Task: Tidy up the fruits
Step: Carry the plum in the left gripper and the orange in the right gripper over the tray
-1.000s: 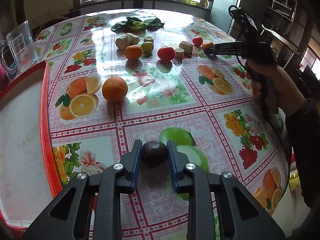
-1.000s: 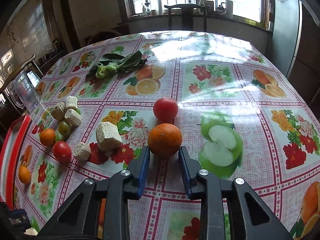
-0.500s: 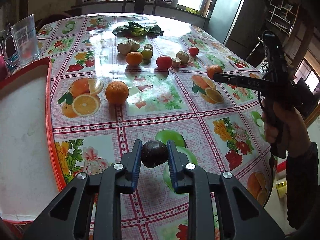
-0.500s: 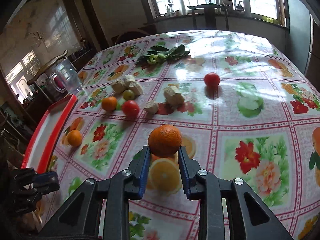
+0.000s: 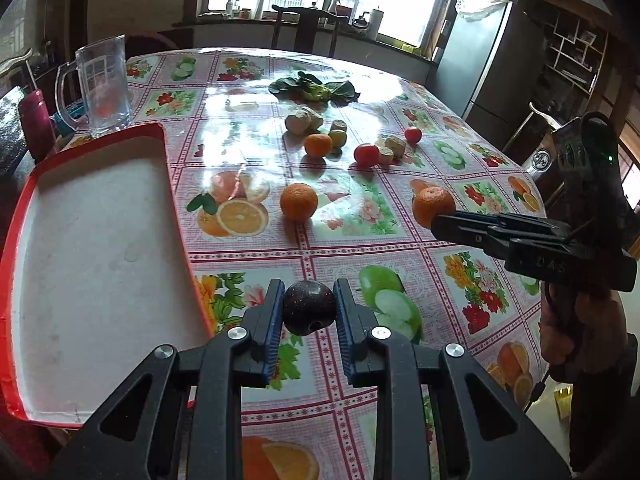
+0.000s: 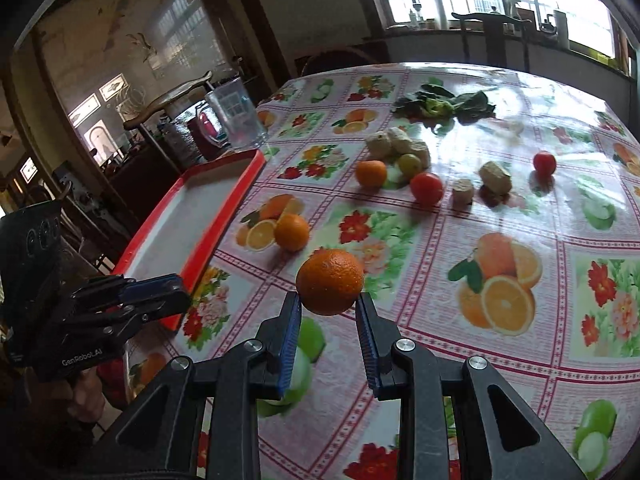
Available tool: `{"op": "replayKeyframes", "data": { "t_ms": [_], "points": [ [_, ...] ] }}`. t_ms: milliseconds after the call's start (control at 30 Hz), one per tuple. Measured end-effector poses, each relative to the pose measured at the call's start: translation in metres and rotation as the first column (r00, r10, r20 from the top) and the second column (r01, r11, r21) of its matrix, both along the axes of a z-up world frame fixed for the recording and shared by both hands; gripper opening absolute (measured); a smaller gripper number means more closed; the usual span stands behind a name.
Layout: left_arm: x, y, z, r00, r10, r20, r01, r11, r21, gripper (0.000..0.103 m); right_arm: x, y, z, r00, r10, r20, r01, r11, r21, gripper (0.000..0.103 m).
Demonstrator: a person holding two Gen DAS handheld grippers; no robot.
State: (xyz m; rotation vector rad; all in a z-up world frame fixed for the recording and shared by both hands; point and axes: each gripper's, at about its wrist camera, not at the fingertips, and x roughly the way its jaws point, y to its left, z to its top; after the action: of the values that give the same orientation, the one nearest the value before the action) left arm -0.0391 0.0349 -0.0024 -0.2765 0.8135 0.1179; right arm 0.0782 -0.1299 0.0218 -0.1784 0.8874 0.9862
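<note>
Orange and dark fruit are being carried toward the red tray.

Left gripper [image 5: 308, 312] is clamping a dark round fruit [image 5: 309, 307] just off the tray [image 5: 100, 248], which is lying at the table's left edge, probably as the collecting place. Right gripper [image 6: 328, 312] is pinching an orange [image 6: 330, 282] above the tablecloth [image 6: 460, 240], heading the same way by my reading. Another orange [image 5: 299, 201] is sitting near the tray's right rim, while tomatoes [image 5: 366, 155], a small orange and pale root chunks [image 5: 304, 121] are waiting at mid-table, so most sorting is yet to come.
</note>
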Motion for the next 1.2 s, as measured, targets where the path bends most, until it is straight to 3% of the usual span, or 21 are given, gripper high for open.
{"op": "replayKeyframes", "data": {
  "t_ms": [700,1200],
  "points": [
    [-0.055,0.073,0.002,0.983,0.182,0.034,-0.182,0.983,-0.014,0.022,-0.069,0.097,0.001,0.976,0.217,-0.011,-0.218,0.976,-0.008,0.028],
    [-0.078,0.122,-0.012,0.959,0.284,0.001,-0.284,0.959,-0.022,0.022,-0.101,0.161,-0.013,0.941,0.336,-0.036,-0.338,0.940,-0.050,0.028]
  ]
}}
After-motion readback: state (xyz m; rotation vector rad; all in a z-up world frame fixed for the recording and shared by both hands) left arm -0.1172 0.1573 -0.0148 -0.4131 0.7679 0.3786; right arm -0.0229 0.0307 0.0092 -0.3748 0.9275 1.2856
